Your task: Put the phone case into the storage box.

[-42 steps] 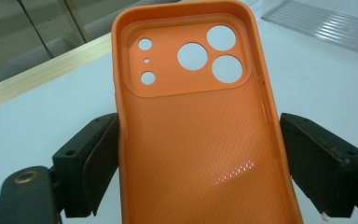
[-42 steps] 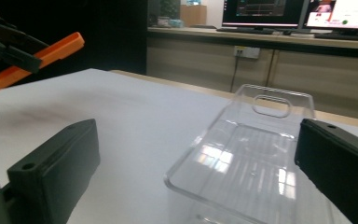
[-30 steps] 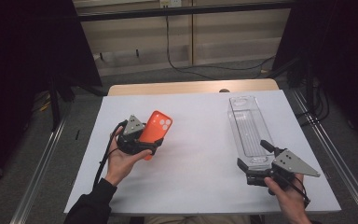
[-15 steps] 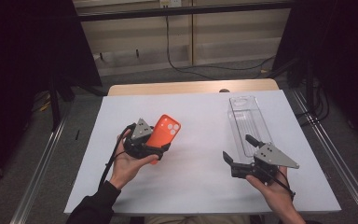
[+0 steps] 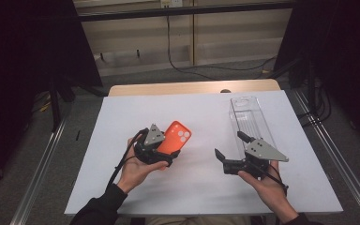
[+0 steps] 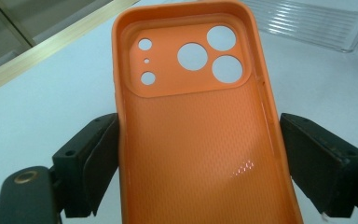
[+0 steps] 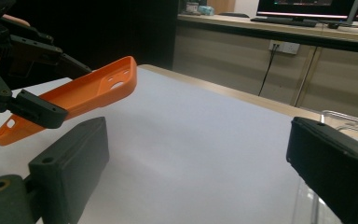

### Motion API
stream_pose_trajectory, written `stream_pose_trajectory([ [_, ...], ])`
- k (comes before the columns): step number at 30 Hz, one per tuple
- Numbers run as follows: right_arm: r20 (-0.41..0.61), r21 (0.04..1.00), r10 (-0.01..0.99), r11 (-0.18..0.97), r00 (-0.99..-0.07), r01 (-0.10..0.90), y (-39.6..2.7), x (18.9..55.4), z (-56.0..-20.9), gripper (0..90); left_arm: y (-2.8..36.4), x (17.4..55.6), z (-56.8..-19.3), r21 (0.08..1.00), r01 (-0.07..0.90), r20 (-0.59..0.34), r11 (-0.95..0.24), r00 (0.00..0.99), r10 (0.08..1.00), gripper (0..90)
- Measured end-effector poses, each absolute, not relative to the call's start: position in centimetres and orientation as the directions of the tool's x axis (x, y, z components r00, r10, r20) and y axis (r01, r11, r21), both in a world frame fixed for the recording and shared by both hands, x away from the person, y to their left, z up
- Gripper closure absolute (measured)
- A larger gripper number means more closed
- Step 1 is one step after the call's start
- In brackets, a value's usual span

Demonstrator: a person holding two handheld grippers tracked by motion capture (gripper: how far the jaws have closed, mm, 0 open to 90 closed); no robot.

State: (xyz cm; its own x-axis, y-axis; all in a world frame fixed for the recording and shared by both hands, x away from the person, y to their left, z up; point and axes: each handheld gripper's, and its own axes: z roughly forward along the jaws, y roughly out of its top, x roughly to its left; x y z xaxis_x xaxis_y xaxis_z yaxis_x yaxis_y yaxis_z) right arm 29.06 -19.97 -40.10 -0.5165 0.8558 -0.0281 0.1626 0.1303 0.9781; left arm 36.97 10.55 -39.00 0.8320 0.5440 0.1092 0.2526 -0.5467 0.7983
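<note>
An orange phone case (image 5: 177,137) is held above the white table sheet (image 5: 206,108), left of centre, camera holes away from the hand. My left gripper (image 5: 165,152) is shut on its lower half, one jaw on each long edge, as the left gripper view shows for the case (image 6: 191,140) and gripper (image 6: 200,156). My right gripper (image 5: 229,145) stands open at the right, pointing left toward the case (image 7: 88,91). Its jaws have just closed a little, with nothing between them (image 7: 200,140). The left gripper (image 7: 39,79) is seen there clamping the case.
A long clear plastic box (image 5: 249,117) lies on the sheet at the right, just behind my right gripper; it also shows as the clear box (image 6: 307,23) and the box edge (image 7: 345,121). A wooden table edge (image 5: 192,88) runs along the back. Cables lie on the floor beyond.
My left hand has carried the orange case to the right, toward the centre. My right gripper has moved left, away from the clear box, and now points at the case.
</note>
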Motion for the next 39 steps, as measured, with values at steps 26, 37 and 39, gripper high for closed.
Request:
stream_pose_trajectory([
  [26, 0.08, 0.925, 0.815, 0.153, -0.573, 0.346, -18.6, 30.3, -39.5, 6.5, 7.2, 34.9, -40.0, 0.785, 0.162, 0.205, -0.598, 0.842, 0.498, 15.0],
  [37, 0.113, 0.866, 0.789, 0.22, -0.603, 0.449, -17.7, 31.4, -38.7, 7.2, 6.3, 34.3, -40.4, 0.803, 0.136, 0.229, -0.581, 0.829, 0.511, 15.0],
  [39, 0.11, 0.86, 0.789, 0.229, -0.604, 0.457, -17.6, 31.5, -38.6, 10.2, 6.2, 34.2, -40.4, 0.804, 0.125, 0.244, -0.582, 0.823, 0.513, 15.0],
])
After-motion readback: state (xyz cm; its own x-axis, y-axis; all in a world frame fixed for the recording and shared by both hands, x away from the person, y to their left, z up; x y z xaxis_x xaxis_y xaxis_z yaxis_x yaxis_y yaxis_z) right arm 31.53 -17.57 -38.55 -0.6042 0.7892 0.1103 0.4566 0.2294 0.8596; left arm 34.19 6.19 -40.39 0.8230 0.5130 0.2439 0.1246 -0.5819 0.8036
